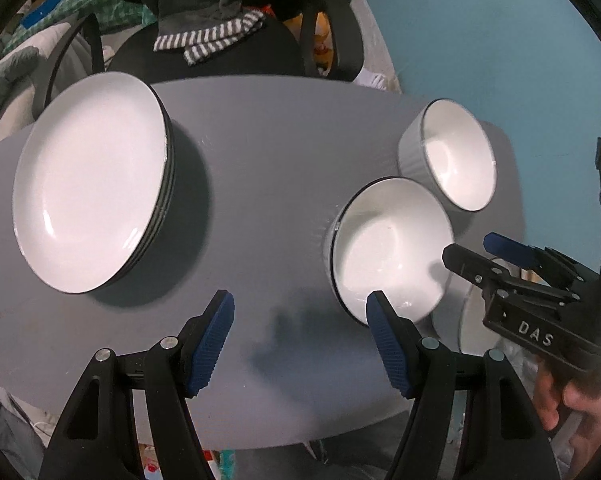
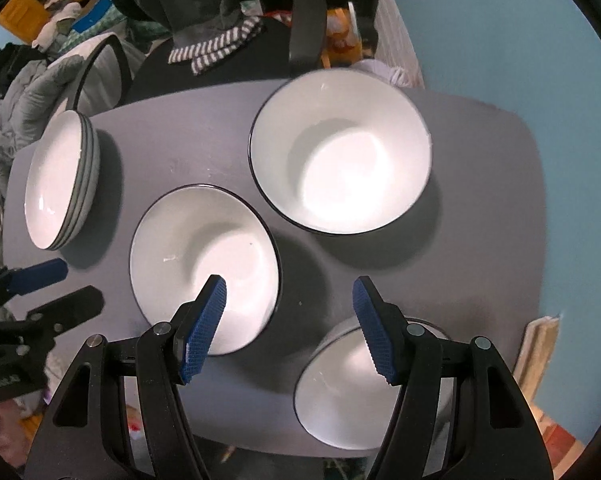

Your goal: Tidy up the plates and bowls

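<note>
Looks like we're about halfway: the plates (image 1: 92, 196) sit stacked at the surface's (image 1: 268, 152) left edge, three bowls (image 2: 340, 152) are still loose across the right half, and our left hand-held gripper (image 1: 300, 316) and right hand-held gripper (image 2: 288, 300) both hang wide open, holding nothing.

Before you: stack of white glazed ceramic plates (image 1: 88, 196), glossy, dark-rimmed. Three white glazed ceramic bowls (image 2: 340, 152), glossy inside; the outer walls you see are ribbed and grey. Grey matt tabletop (image 1: 268, 152), smooth. Your gripper fingers are matt black plastic with ridged blue rubbery pads (image 2: 204, 328) and shiny metal pins. Striped knitted cloth (image 1: 208, 42) behind.
</note>
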Demonstrator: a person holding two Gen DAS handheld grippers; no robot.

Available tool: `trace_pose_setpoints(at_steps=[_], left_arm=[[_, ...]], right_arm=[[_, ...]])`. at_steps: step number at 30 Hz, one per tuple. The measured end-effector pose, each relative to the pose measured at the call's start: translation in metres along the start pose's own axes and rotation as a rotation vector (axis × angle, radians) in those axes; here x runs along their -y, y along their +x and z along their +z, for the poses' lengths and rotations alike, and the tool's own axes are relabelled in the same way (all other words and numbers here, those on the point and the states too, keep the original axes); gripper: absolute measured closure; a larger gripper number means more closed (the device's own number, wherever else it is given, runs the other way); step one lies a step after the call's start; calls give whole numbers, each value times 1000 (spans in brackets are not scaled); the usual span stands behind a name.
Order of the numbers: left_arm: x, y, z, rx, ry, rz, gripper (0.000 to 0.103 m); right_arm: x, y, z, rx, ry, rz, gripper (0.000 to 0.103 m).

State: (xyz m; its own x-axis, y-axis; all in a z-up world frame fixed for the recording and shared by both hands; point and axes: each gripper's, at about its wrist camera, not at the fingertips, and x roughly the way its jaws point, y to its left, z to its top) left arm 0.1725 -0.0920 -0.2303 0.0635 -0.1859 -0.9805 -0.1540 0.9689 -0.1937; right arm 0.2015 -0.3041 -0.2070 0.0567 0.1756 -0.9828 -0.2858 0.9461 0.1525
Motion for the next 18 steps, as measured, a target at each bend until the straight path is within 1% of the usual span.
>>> trace_pose_setpoints(at_steps=[5, 10, 18], left_arm=[[-1, 18, 5, -36, -28, -8, 33], [0, 31, 12, -60, -39, 12, 33], [3, 43, 23, -76, -39, 25, 33]], right_arm=[[-3, 15, 0, -25, -14, 8, 38], [-1, 24, 1, -33, -31, 13, 38], [1, 29, 13, -47, -47, 37, 39]])
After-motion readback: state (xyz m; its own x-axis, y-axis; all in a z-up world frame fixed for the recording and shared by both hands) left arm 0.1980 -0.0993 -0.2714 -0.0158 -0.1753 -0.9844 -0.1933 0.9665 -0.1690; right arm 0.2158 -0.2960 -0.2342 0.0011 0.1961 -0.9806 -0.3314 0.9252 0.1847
